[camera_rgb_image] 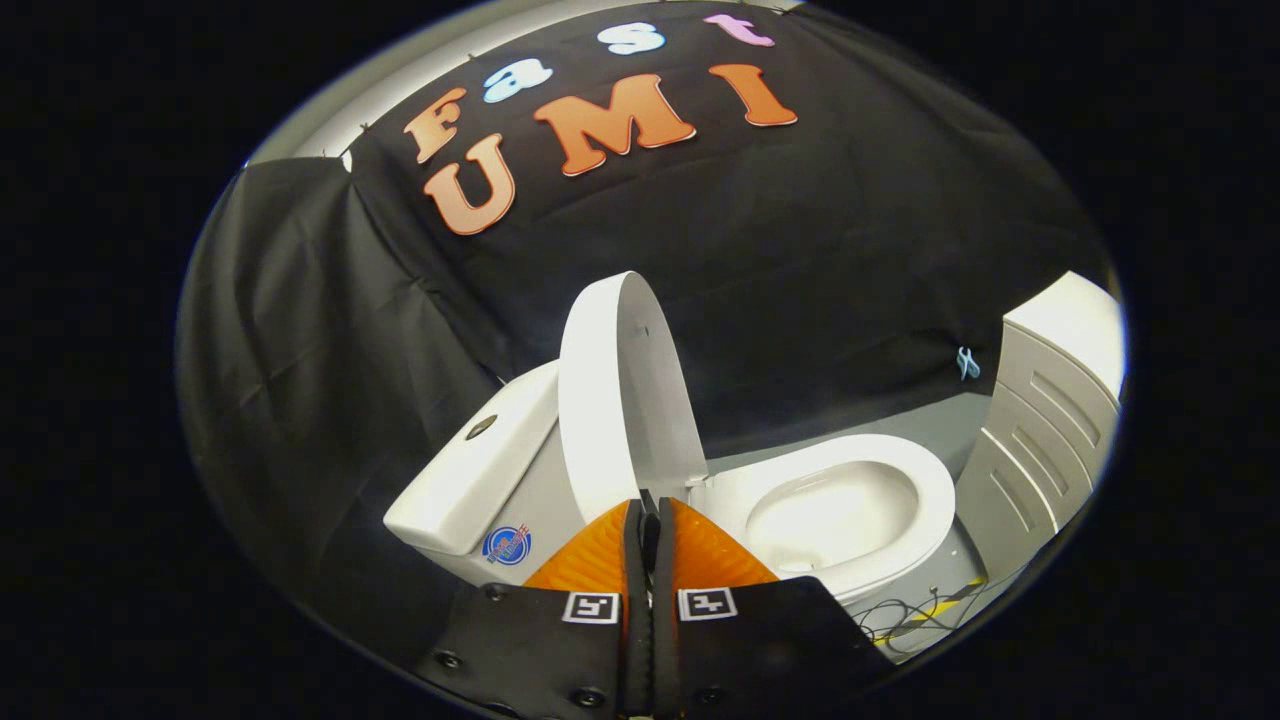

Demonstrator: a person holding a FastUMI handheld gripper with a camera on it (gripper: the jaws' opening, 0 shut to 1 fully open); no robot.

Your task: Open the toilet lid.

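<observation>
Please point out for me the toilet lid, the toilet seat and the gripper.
toilet lid (pixel 625 400): gripper view, on the middle of the raised lid's inner face.
toilet seat (pixel 935 490): gripper view, on the seat's rim beside the bowl opening.
gripper (pixel 648 508): gripper view, between the fingertips, which are closed together just before the lid.
</observation>
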